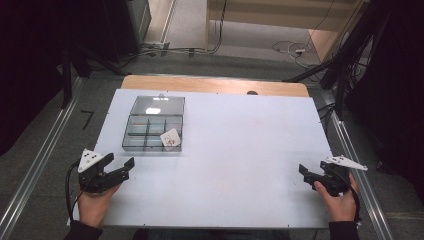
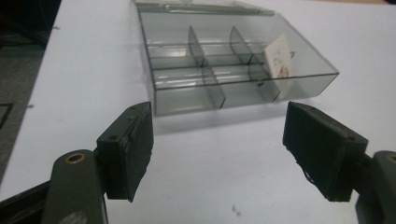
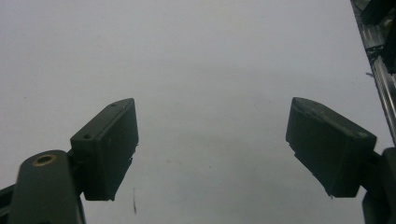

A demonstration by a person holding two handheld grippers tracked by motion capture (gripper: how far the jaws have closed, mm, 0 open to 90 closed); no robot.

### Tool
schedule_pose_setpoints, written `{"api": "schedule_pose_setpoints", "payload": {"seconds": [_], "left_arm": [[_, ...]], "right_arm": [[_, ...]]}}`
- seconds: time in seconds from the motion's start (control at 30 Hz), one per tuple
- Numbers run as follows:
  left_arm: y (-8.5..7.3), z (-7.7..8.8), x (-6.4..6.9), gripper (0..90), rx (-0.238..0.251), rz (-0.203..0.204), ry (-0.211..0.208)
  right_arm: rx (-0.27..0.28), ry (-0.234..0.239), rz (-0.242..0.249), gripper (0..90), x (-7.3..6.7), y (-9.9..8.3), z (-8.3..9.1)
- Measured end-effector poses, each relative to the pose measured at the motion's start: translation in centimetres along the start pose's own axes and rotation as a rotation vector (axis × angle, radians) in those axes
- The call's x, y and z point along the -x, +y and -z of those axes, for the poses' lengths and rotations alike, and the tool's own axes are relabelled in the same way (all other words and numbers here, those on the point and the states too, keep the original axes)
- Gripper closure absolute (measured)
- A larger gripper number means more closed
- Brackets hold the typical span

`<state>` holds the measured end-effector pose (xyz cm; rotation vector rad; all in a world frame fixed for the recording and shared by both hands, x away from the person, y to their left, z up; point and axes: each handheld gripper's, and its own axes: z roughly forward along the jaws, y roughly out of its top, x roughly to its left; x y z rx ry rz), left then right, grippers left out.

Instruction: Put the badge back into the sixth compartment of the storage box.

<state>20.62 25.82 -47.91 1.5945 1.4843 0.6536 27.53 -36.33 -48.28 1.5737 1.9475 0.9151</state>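
Black left tongs [image 1: 120,166] gaping, aimed at box [image 1: 153,130] | right tongs [image 1: 306,176] gaping, low over table [image 1: 235,150]

I see the box [image 2: 224,70] as smoky clear plastic, glossy, with smooth partition walls that catch reflections. Its open lid [image 1: 158,105] has the same shiny look. The white tag [image 2: 279,56] inside looks like matt paper. The tabletop [image 1: 240,160] has a white, smooth, matt sheet; its far edge [image 1: 210,84] looks like wood. My left claw [image 2: 219,154] has matt black pads [image 2: 135,149], slightly rough, apparently plastic.
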Motion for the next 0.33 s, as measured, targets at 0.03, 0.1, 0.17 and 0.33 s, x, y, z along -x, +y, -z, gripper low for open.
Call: {"api": "schedule_pose_setpoints", "payload": {"seconds": [0.03,0.1,0.17,0.33], "left_arm": [[-0.1,0.1,-0.1,23.8,-0.007,0.007,0.001],[-0.4,0.2,-0.3,22.3,-0.028,0.020,0.010],[-0.6,0.4,-0.5,19.0,-0.044,0.028,0.026],[-1.1,0.9,-1.1,17.8,-0.048,0.048,0.017]], "right_arm": [[-0.006,-0.006,-0.007,15.4,0.1,-0.1,0.0],[-0.011,-0.013,-0.008,15.4,0.2,-0.3,0.1],[-0.020,-0.022,-0.017,15.4,0.4,-0.5,0.1],[-0.033,-0.039,-0.039,14.6,0.9,-1.0,0.0]]}}
